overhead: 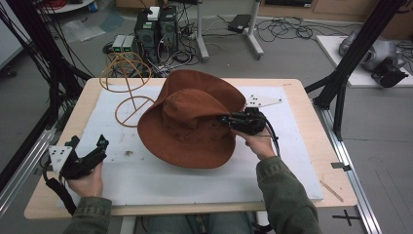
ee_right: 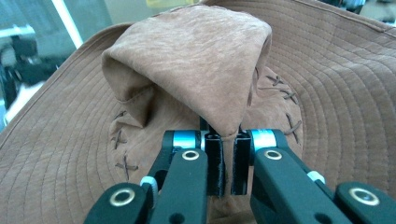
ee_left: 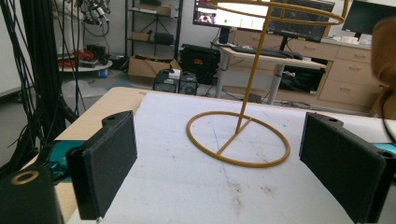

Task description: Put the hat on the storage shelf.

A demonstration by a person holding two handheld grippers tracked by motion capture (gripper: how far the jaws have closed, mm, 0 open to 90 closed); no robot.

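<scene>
A brown wide-brimmed hat (overhead: 187, 122) is seen tilted at the middle of the surface (overhead: 302, 146), its brim low toward the person and lifted at the far side. The right gripper (overhead: 228, 119) is held at the hat's right side, and in the right gripper view its fingers (ee_right: 215, 161) are closed almost fully on a fold of the hat's crown (ee_right: 196, 60), with the suede pinched between them. Cross-stitching is visible around the base of the crown.

The left gripper (overhead: 100, 144) is held near the front left corner of the surface, well apart from the hat, by the person's left hand (overhead: 87, 183). In the left gripper view its fingers (ee_left: 105, 163) are spread wide, with nothing between them.

A gold wire hat stand (overhead: 129, 83) is placed at the far left of the white mat (overhead: 146, 180), its round base (ee_left: 238, 139) flat on the mat and its thin stem rising to a wire ring above. The hat's brim lies just beside the stand's base in the high view.

A white three-cornered plate (overhead: 262, 101) lies on the mat just behind the right gripper. Green sleeves (overhead: 285, 195) are seen entering from the near edge.
</scene>
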